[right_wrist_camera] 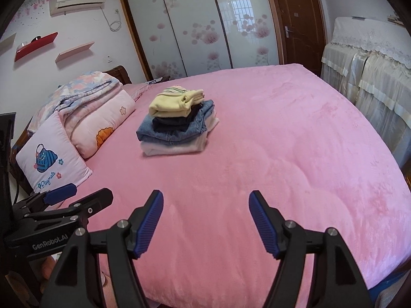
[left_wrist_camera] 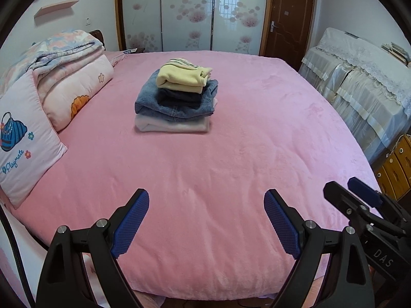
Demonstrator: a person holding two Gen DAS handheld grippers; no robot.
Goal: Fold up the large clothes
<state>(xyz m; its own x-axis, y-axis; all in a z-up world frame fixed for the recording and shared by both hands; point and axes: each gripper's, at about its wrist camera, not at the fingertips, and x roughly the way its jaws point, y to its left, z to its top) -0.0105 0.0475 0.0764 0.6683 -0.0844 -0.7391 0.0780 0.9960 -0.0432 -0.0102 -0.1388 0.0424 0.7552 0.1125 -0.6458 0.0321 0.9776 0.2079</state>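
1. The left gripper [left_wrist_camera: 206, 200] hovered over the near edge of the pink bed [left_wrist_camera: 231, 154], jaws spread wide with nothing between them.
2. The right gripper [right_wrist_camera: 206, 201] hung just beside it, jaws parted and empty.
3. The stack of folded clothes [left_wrist_camera: 177, 97] sat far up the bed: a yellow top [left_wrist_camera: 182, 75] uppermost, jeans [left_wrist_camera: 154, 102] below, a white garment [left_wrist_camera: 172, 125] at the bottom.
4. Folded quilts [left_wrist_camera: 69, 77] and a pillow [left_wrist_camera: 25, 138] lay along the left side.

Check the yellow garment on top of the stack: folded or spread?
Folded. The pale yellow knit garment sits as a compact bundle atop the folded blue denim and white garment on the pink bedspread.
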